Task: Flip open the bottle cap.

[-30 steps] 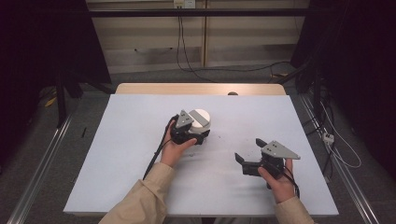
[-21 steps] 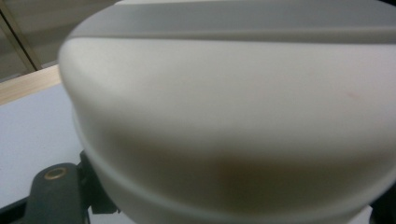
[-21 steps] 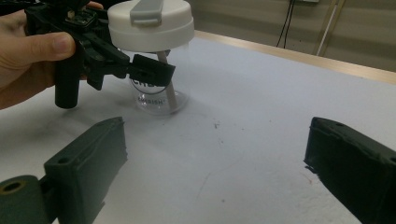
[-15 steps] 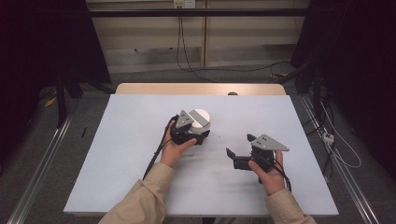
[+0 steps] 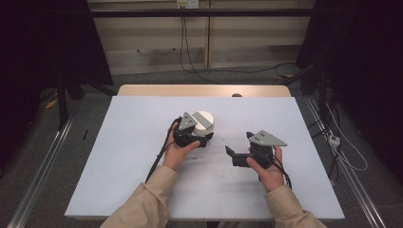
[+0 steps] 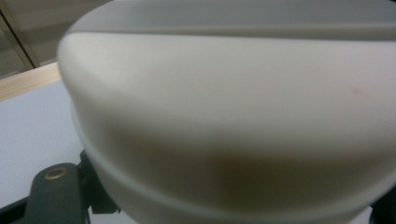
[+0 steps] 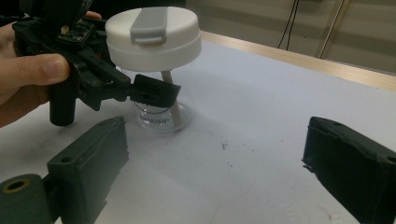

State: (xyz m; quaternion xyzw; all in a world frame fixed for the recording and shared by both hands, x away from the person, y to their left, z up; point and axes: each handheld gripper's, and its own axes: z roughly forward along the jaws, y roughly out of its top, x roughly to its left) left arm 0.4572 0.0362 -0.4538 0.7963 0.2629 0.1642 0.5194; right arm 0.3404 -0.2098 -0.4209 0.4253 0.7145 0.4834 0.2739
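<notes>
White plastic caps the clear cup [image 7: 161,100], a round lid [image 5: 203,121] with a grey flip tab [image 7: 148,23], and a pale straw [image 7: 172,100] runs down inside the transparent wall. The left gripper [image 5: 192,137] is clamped on the cup's clear body just under the lid, one black jaw pad pressed against the near side, the person's left hand [image 5: 177,152] wrapped round the handle. In the left gripper view the lid [image 6: 233,116] looms directly ahead of the jaws, blurred. The right gripper [image 5: 237,154] sits well apart from the cup, to its side, with jaws spread wide and nothing between them, above the white table [image 5: 133,142] and pointed toward the cup.
</notes>
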